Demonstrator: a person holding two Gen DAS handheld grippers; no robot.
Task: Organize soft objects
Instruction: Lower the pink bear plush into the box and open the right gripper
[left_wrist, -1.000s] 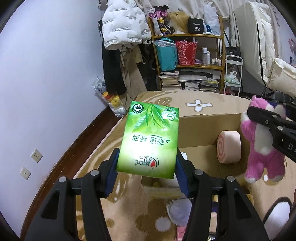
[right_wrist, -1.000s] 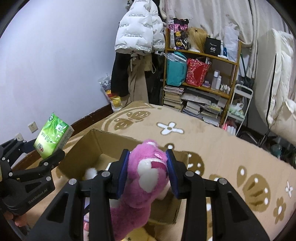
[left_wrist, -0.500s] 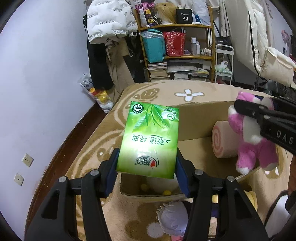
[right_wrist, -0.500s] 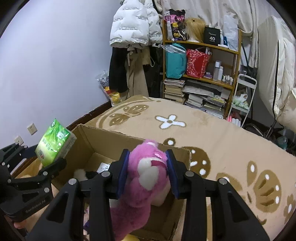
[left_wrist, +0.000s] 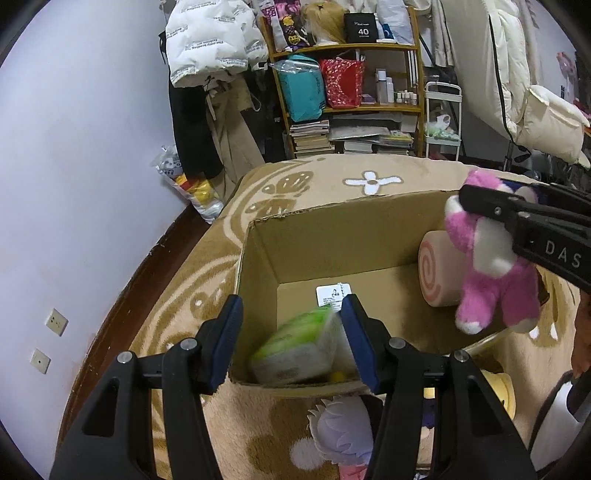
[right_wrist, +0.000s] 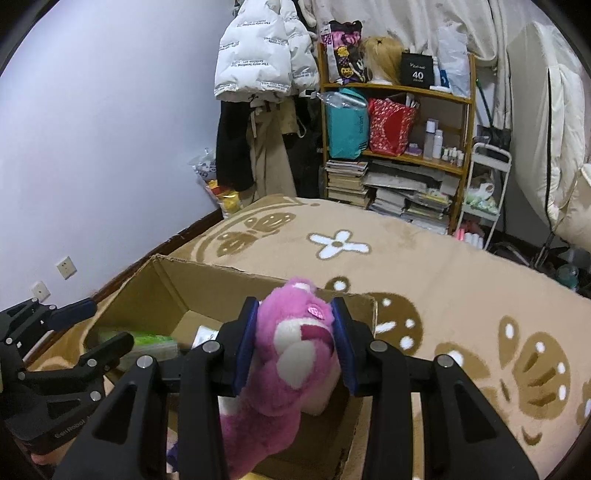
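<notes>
Left tongs (left_wrist: 291, 341): spread wide, nothing between the pads. The green tissue pack (left_wrist: 295, 345) sits blurred between and below the fingers, inside the cardboard box (left_wrist: 332, 236), near the box's 6 o'clock wall in the left wrist view. Whether it touches the box floor cannot be told from the blur. In the right wrist view the same pack shows at the box's 9 o'clock side, partly hidden behind a left finger.

Right tongs (right_wrist: 293, 345): pinching the pink plush bear (right_wrist: 295, 354) at the head, blue pads pressed into the fur on both sides. The bear's body hangs down over the box's near edge in the right wrist view; in the left wrist view it hangs at 3 o'clock, over the box's right rim.

A pink swirl-roll cushion (left_wrist: 437, 269) lies inside the box against the right-hand wall, just behind the bear. A white label card (left_wrist: 332, 295) lies on the box floor.

The box rests on a beige patterned rug (right_wrist: 424, 266). A white-haired plush (left_wrist: 341, 432) lies on the rug outside the box at 6 o'clock.
</notes>
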